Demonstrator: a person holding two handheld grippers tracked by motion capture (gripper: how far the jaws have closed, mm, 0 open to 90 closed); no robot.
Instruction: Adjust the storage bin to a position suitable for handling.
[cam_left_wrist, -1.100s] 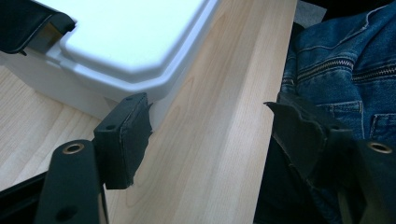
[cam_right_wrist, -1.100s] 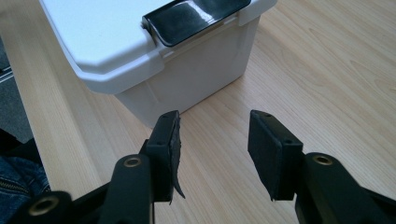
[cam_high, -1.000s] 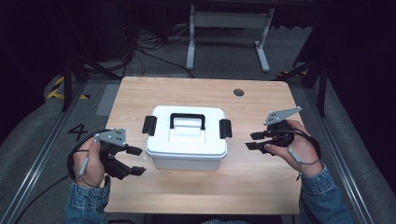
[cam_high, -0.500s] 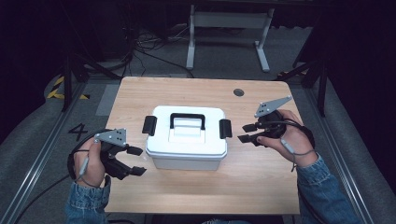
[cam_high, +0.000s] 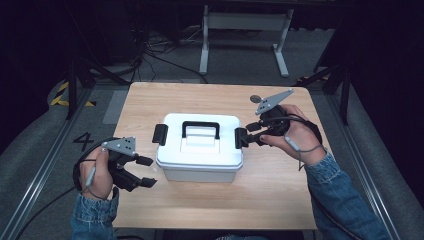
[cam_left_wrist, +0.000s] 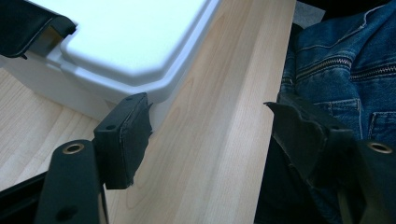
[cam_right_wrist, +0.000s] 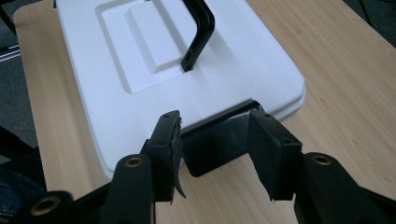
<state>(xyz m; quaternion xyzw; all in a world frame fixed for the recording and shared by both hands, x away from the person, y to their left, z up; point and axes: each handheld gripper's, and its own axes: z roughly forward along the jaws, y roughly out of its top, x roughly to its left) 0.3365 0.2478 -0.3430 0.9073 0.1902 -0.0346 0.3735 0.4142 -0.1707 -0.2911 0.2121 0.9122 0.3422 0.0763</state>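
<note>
A white plastic box with a lid stands near the middle of the wooden table, and its black carry handle lies across the top of the lid. The box has 2 black latches, the left latch on one short side and the right latch on the other. The right gripper is at the right side of the box, and its tips are just at the right latch. In the right gripper view the 2 jaws stand moderately apart with this latch between them, but I cannot tell if they touch it; nothing is clamped. The left gripper is held by the left hand near the front left corner of the box, a little apart from it. In the left gripper view its jaws are wide apart and empty, with the corner of the box beyond 1 jaw and a blue denim jacket behind the other. The right hand comes from a denim sleeve.
</note>
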